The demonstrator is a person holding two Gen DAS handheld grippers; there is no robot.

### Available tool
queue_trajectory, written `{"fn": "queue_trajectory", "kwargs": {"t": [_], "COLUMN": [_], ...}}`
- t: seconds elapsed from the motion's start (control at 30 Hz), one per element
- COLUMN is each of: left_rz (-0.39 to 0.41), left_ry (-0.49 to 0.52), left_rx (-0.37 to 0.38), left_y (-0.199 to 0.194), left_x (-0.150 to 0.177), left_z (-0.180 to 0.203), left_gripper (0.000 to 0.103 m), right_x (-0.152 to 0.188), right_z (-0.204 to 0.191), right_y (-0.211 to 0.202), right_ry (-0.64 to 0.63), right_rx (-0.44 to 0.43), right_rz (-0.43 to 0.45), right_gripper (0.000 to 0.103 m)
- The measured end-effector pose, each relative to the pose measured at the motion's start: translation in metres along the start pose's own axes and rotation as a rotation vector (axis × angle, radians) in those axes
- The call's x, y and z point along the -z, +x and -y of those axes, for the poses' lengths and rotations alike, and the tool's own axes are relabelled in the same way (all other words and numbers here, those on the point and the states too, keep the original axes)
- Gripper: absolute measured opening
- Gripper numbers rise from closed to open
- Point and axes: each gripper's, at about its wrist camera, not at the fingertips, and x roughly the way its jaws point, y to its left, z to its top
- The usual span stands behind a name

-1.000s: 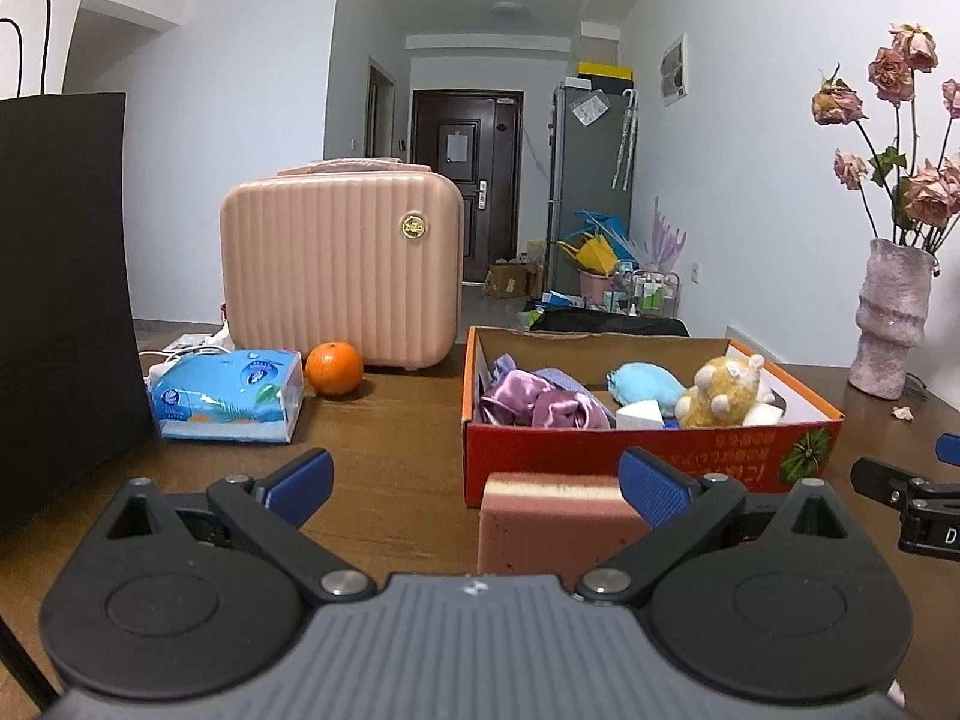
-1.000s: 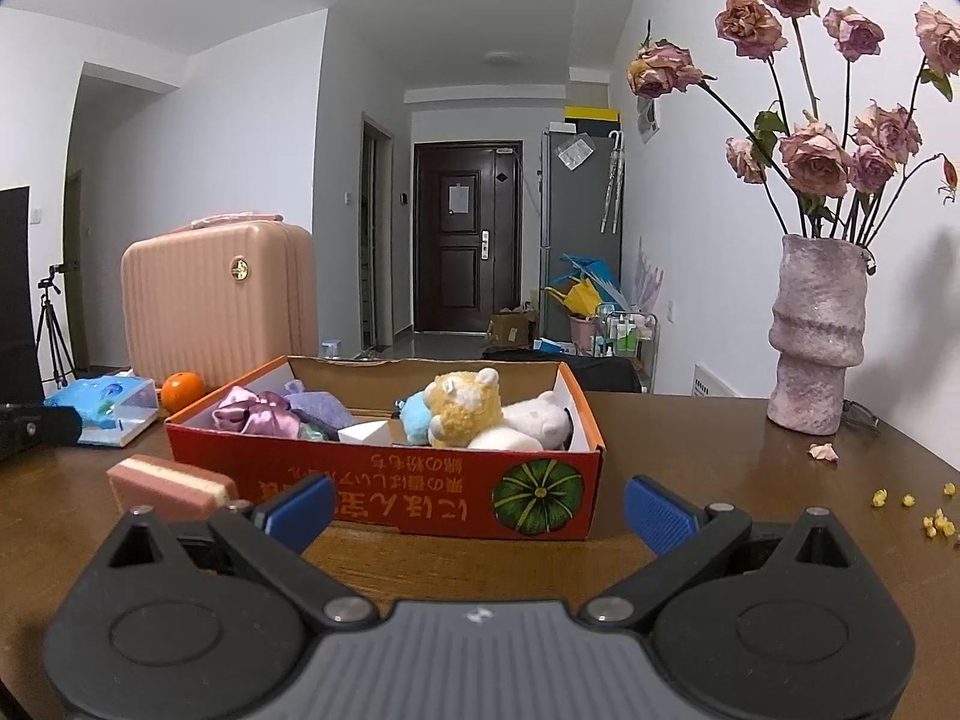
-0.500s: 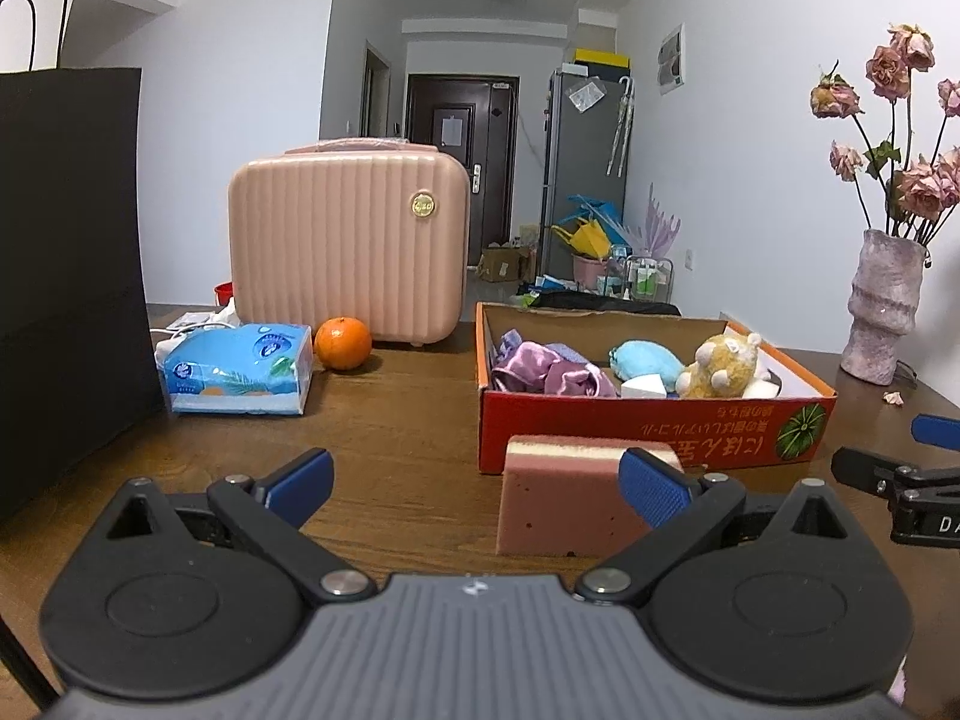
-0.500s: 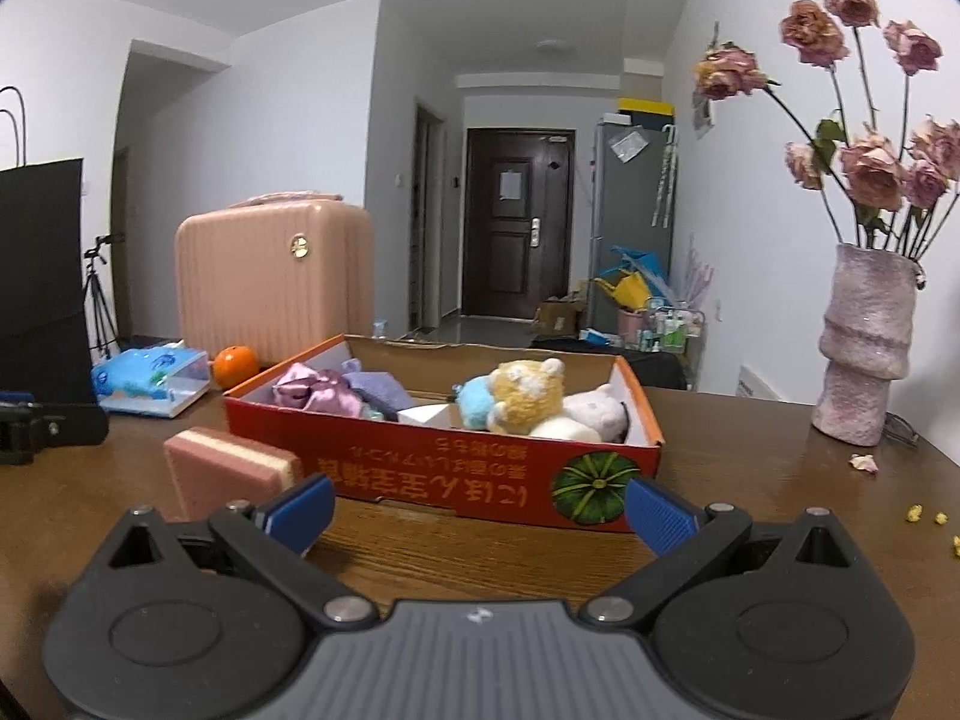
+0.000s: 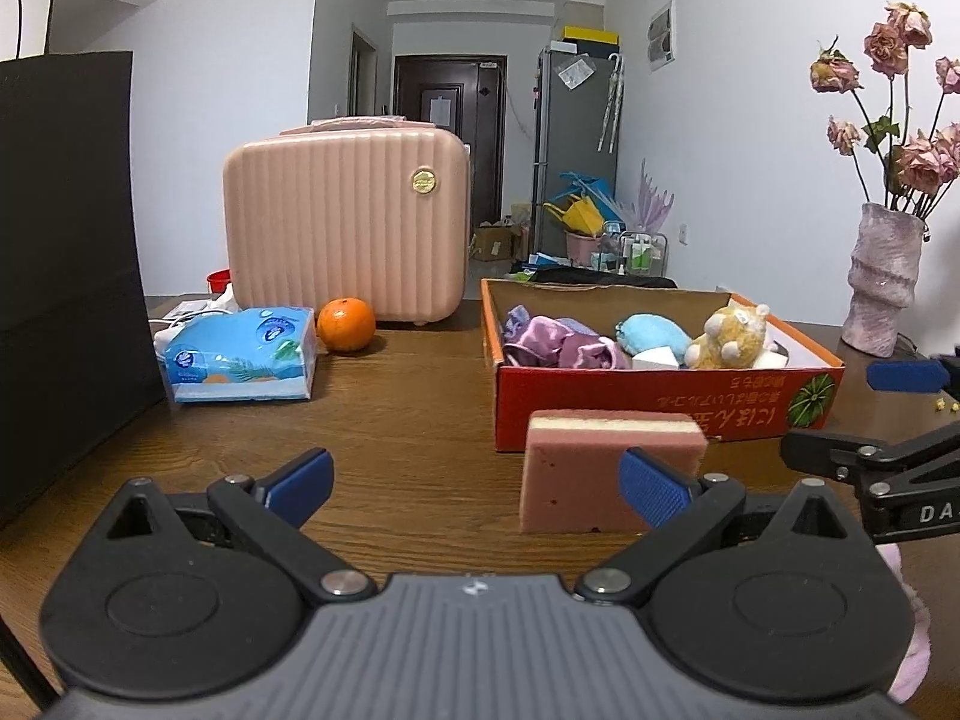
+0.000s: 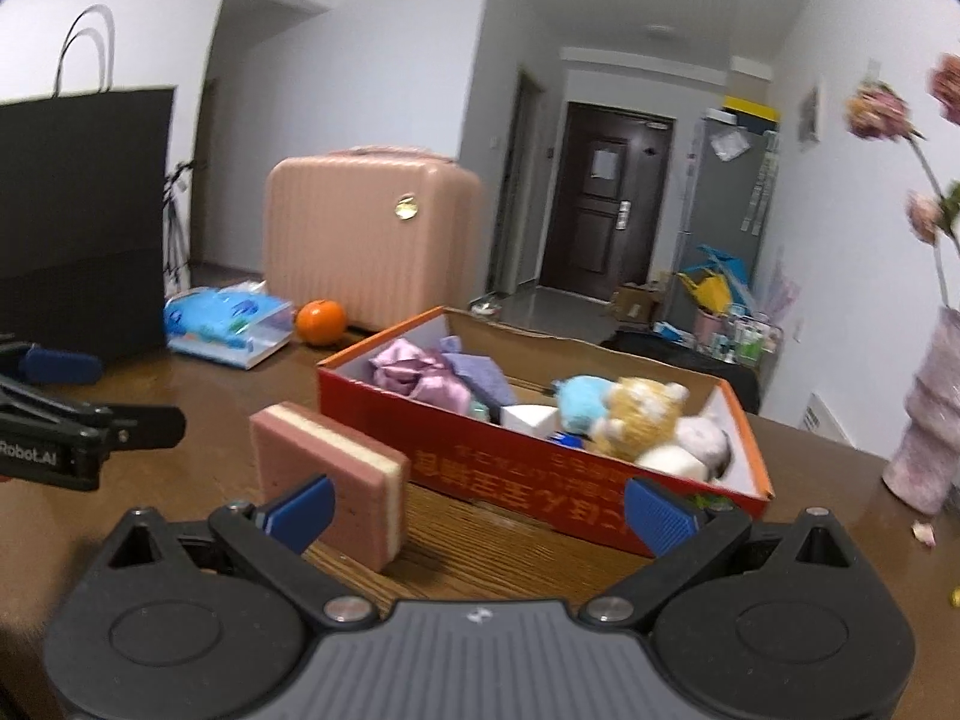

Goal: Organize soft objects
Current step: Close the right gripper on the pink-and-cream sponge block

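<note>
The pink-and-cream rectangular sponge block (image 6: 336,468) stands on edge before the red cardboard box (image 6: 576,474) of soft toys, apparently awaiting boxing; the left gripper (image 5: 477,480) and right gripper (image 6: 480,510) both gape unladen.

Over 1 s, the right hand-held gripper (image 6: 477,510) has swung left toward the upright sponge (image 6: 336,480); the left hand-held gripper (image 5: 477,483) has drawn back from it.

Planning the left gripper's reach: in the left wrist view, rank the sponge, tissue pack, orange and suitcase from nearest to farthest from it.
From the left gripper:
1. Sponge, just ahead, right of centre, standing on edge before the red box.
2. Tissue pack, farther back on the left.
3. Orange, just behind the pack, at its right end.
4. Suitcase, behind the orange, farthest back.
</note>
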Motion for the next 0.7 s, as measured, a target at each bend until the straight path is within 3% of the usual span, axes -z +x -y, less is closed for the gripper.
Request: {"fn": "queue_trajectory", "kwargs": {"t": [0.7], "left_rz": [-0.098], "left_ry": [0.002], "left_rx": [0.016], "left_y": [0.02], "left_x": [0.001], "left_z": [-0.044], "left_gripper": [0.103], "right_x": [-0.043], "right_z": [-0.06], "right_y": [0.083], "right_ry": [-0.265], "right_rx": [-0.112], "right_rz": [-0.191], "right_gripper": [0.093]}}
